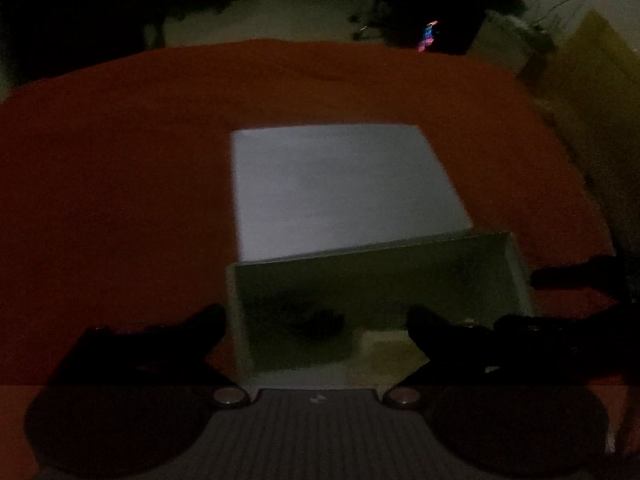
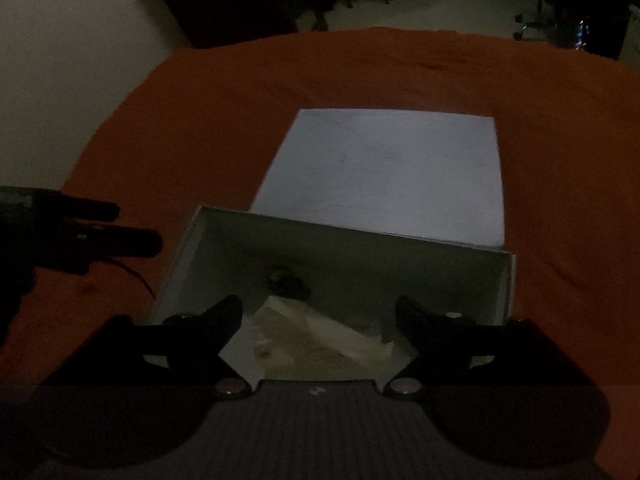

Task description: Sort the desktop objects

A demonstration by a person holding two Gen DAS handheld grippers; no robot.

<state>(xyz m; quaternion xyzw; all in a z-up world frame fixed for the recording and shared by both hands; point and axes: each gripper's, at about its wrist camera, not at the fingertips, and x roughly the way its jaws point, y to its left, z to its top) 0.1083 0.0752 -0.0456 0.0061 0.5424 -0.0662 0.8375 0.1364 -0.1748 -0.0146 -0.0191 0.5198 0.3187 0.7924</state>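
Note:
The scene is dim. A white box with a pulled-out drawer [image 2: 460,280] sits on an orange cloth. The drawer holds a small dark object [image 2: 286,280] and pale paper-like pieces [image 2: 320,340]. My right gripper [image 2: 319,312] is open and empty, hovering over the drawer's near part. My left gripper [image 1: 316,322] is open and empty; its left finger is outside the drawer's left wall [image 1: 236,320], its right finger over the inside. The dark object shows in the left wrist view [image 1: 308,318]. The right gripper's fingers [image 1: 576,276] show at the right edge of the left view.
The box's white top [image 2: 384,172] lies beyond the drawer. The orange cloth [image 1: 120,180] covers the table all round. The left gripper [image 2: 100,228] shows left of the drawer in the right wrist view. Dark furniture and floor lie past the table's far edge.

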